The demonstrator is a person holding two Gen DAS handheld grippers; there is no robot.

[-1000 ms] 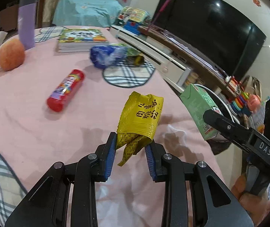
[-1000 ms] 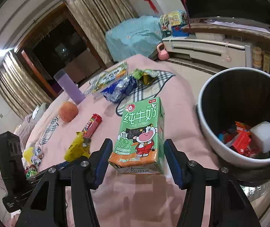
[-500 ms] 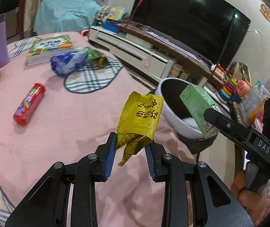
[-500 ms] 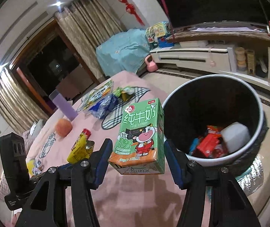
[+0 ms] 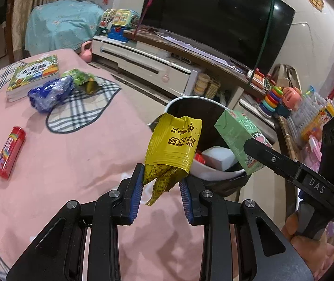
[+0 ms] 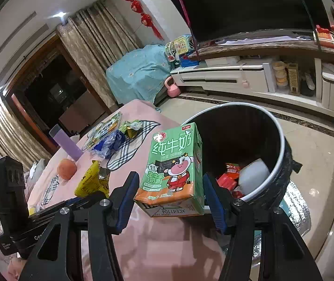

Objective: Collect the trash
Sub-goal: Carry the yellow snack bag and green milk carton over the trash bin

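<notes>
Pink cloth covers the tabletop (image 5: 57, 154), with a dark television and a white media unit behind. A round trash bin (image 6: 281, 154), black inside with a pale rim, stands just past the tabletop's edge and already holds red wrappers and a white block.

Left gripper (image 5: 161, 186): jaws clamped on the lower end of a yellow snack wrapper (image 5: 175, 140), which stands up between the blue pads, off the cloth, in front of the bin.

Right gripper (image 6: 170, 197): jaws clamped on the sides of a green milk carton (image 6: 174, 168), upright, held in the air beside the bin's near rim.

Left on the cloth: a red candy tube (image 5: 10, 152) lying flat, a crumpled blue bag (image 5: 50, 92) and a green wrapper (image 5: 82, 79) on a plaid mat, a picture book (image 5: 34, 73) beside them, a peach-coloured fruit (image 6: 67, 168) and a purple cup (image 6: 67, 144) farther back.
</notes>
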